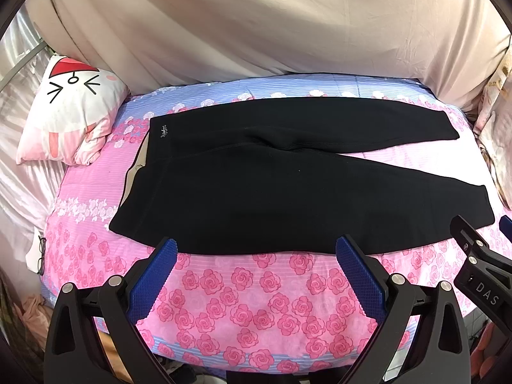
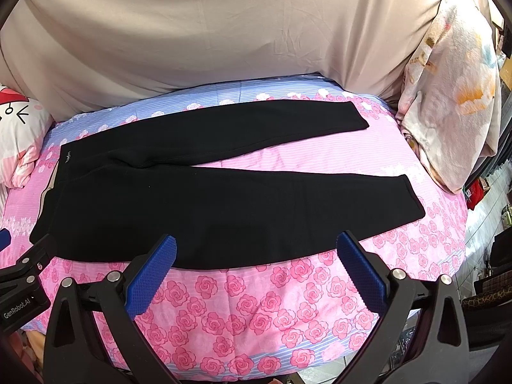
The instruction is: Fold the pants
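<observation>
Black pants (image 1: 288, 185) flat on rose bedsheet (image 1: 256, 304), both jaws wide, eyeglasses (image 1: 41, 256) only in left view

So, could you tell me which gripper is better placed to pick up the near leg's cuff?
Probably the right gripper. It hangs open nearer the cuff of the pants, whereas the left gripper, also open, faces the waistband end.

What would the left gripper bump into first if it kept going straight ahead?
Most likely the black pants. The open left gripper points at their near edge, just past the rose bedsheet. How high it hovers above the bed is unclear.
</observation>
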The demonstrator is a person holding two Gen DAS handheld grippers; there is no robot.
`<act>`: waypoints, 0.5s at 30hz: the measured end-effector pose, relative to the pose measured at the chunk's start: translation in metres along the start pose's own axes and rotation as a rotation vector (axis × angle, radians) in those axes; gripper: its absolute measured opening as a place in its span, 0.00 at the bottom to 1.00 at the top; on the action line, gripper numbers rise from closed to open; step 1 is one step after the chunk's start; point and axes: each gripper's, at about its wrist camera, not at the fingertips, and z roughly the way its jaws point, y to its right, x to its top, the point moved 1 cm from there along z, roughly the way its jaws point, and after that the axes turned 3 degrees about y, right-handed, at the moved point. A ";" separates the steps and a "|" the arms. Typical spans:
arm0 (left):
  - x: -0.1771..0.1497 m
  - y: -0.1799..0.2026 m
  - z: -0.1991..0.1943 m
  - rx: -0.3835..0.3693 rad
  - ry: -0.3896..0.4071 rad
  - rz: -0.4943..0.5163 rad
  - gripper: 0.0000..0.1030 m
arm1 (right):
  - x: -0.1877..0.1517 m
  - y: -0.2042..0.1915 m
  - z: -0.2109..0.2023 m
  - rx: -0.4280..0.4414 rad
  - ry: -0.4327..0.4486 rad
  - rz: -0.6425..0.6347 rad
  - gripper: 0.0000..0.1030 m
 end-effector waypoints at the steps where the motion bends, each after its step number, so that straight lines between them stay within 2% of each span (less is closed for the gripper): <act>1: 0.000 0.000 0.000 0.002 0.000 0.000 0.95 | 0.000 0.000 0.000 0.000 0.001 0.000 0.96; 15: 0.000 0.001 0.000 -0.002 -0.001 -0.001 0.95 | 0.000 0.000 0.000 0.000 0.001 0.001 0.96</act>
